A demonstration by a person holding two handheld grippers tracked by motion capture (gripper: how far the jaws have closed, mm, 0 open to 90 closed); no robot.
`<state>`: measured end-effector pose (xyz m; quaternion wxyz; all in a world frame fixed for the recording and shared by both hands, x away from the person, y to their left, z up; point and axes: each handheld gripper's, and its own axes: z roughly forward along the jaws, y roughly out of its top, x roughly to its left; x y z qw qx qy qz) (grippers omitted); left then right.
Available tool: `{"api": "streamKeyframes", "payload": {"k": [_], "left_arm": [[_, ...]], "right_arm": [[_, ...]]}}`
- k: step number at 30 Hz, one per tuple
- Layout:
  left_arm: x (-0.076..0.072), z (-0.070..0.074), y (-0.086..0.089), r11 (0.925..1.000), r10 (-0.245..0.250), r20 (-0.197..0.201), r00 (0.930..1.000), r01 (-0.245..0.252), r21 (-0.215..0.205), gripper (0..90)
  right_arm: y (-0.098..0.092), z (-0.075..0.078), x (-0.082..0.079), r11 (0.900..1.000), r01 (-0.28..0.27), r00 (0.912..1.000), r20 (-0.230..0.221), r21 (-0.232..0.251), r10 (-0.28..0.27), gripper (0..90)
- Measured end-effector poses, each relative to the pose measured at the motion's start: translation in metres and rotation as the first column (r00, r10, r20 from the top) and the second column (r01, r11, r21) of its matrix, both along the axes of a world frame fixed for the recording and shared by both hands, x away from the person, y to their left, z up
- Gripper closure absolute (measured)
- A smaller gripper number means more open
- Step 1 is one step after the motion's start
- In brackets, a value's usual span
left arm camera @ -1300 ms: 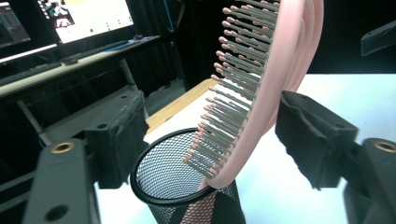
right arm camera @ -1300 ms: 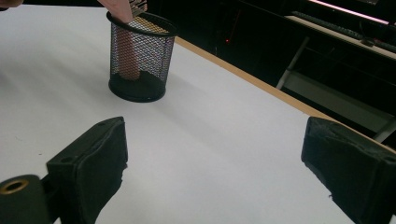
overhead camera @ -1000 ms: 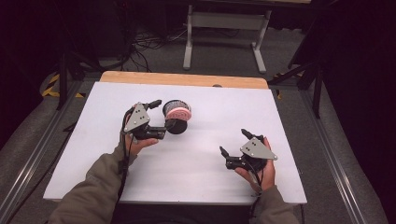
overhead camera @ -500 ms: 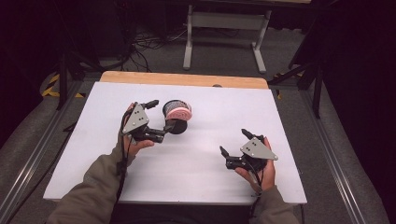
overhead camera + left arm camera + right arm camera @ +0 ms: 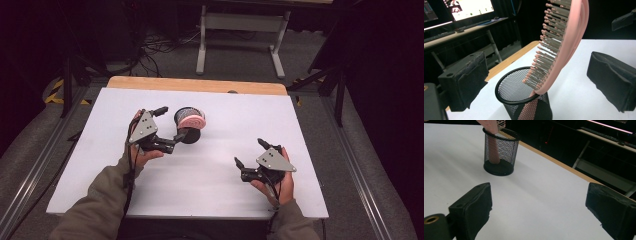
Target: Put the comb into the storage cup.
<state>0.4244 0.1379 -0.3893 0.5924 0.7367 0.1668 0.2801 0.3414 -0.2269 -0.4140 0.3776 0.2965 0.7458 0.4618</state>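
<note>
High view: white rectangular table, person's forearms coming in from the bottom. Left gripper sits just beside a black wire-mesh cylindrical pen cup standing upright left of table centre, with a pink plastic paddle hairbrush stuck in it handle-down. Jaws spread on either side of the cup, apparently not clamped. Right gripper rests well apart toward the near right edge, jaws spread, holding nothing.

Left gripper view: brush leans tilted out of the cup, bristles facing the left pad, handle down inside the mesh. Both black pads stand wide of it, gap on each side, so released, no contact visible.

Right gripper view: cup far off on bare table, brush handle showing through the mesh. Jaws wide apart, nothing between them.

Step in hand, my read: grasp the brush to lift it out. To do it well, centre the pads on the flat pink back and neck, not on the bristles, close firmly, pull up along the brush's own tilt so the cup doesn't tip. The light cup may drag along; right gripper could steady the rim.
</note>
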Motion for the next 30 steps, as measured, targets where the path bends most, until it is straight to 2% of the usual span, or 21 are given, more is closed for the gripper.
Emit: {"api": "streamKeyframes", "payload": {"k": [9, 17, 30], "left_arm": [[-0.005, 0.004, 0.004, 0.9999, -0.012, 0.001, 0.9999, 0.012, 0.004, 4.5], [-0.011, 0.006, 0.006, 0.9992, -0.029, -0.001, 0.9996, 0.029, 0.027, 4.6], [-0.020, 0.010, 0.015, 0.9988, -0.026, 0.011, 0.9996, 0.025, 0.043, 4.3]], "right_arm": [[0.003, -0.001, -0.001, 1.000, -0.003, 1.0000, 0.009, -0.005, 0.003, 7.7], [0.002, 0.000, -0.002, 1.000, 0.001, 0.9999, 0.013, -0.002, -0.001, 7.8], [0.003, 0.001, -0.005, 1.000, -0.007, 0.9998, 0.018, -0.001, 0.007, 7.7]]}}
